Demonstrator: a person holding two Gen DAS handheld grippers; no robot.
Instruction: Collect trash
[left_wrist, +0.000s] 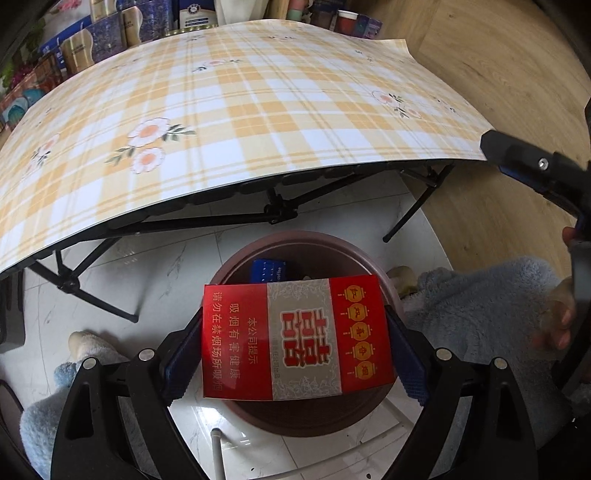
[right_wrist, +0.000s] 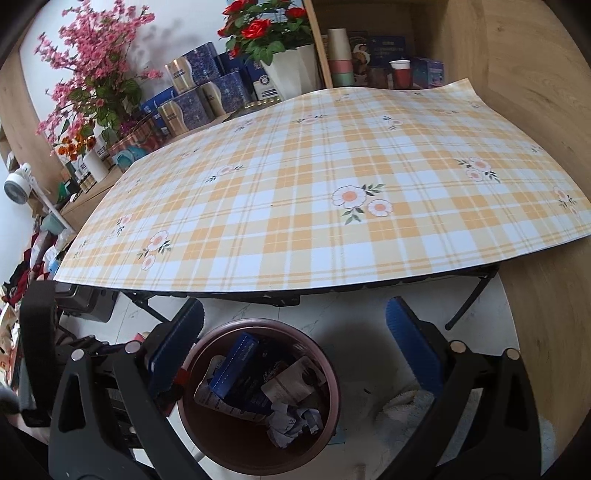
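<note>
The left gripper (left_wrist: 295, 343) clamps a red cigarette box (left_wrist: 297, 339) by its two short ends and holds it directly above the brown bin (left_wrist: 306, 417) on the floor, so the step in hand looks like the drop. The next move calls only for the jaws to part while the box hangs over the bin's mouth. The right gripper (right_wrist: 295, 354) stands wide with nothing between its pads, the bin (right_wrist: 258, 454) just below it, already holding a blue box (right_wrist: 234, 363) and crumpled paper (right_wrist: 291, 421). The desk (right_wrist: 314, 206) looks bare. From the left wrist the box hides most of the bin's inside.
</note>
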